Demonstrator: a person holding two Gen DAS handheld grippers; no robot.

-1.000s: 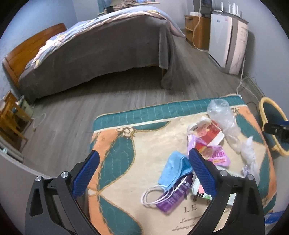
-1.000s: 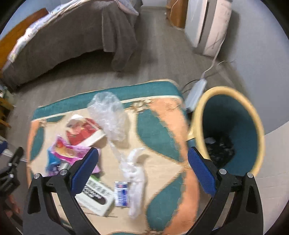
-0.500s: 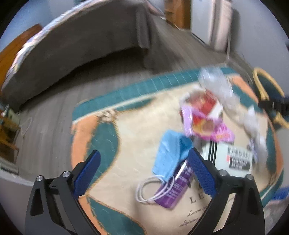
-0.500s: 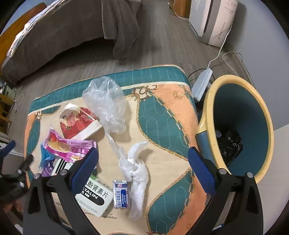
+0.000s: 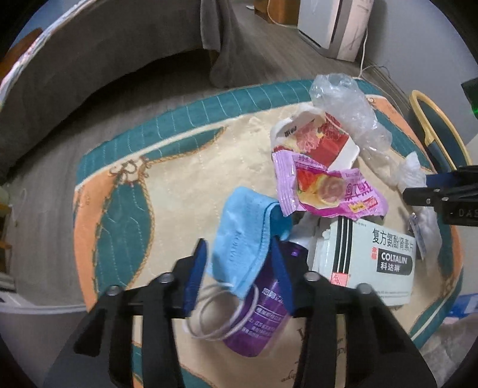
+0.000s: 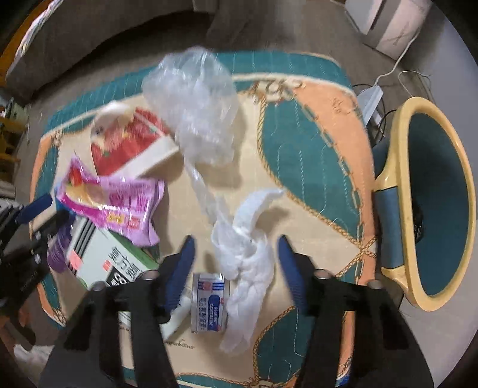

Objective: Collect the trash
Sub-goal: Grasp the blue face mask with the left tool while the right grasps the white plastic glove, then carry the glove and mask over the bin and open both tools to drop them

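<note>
A patterned rug [image 5: 179, 167] in teal, orange and cream lies on a grey wood floor [image 5: 53, 140]. Beyond its far edge stands a bed [image 5: 89, 50] draped in a dark grey blanket that hangs to the floor. At far right a white appliance [image 5: 334, 24] stands by the wall, a cord [image 6: 400, 62] trailing from it to a power strip [image 6: 370, 103] on the floor just off the rug's far right corner.

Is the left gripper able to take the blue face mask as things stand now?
Probably yes. The left gripper is open with the blue face mask between its fingers, nothing over it; the purple bottle lies underneath.
</note>
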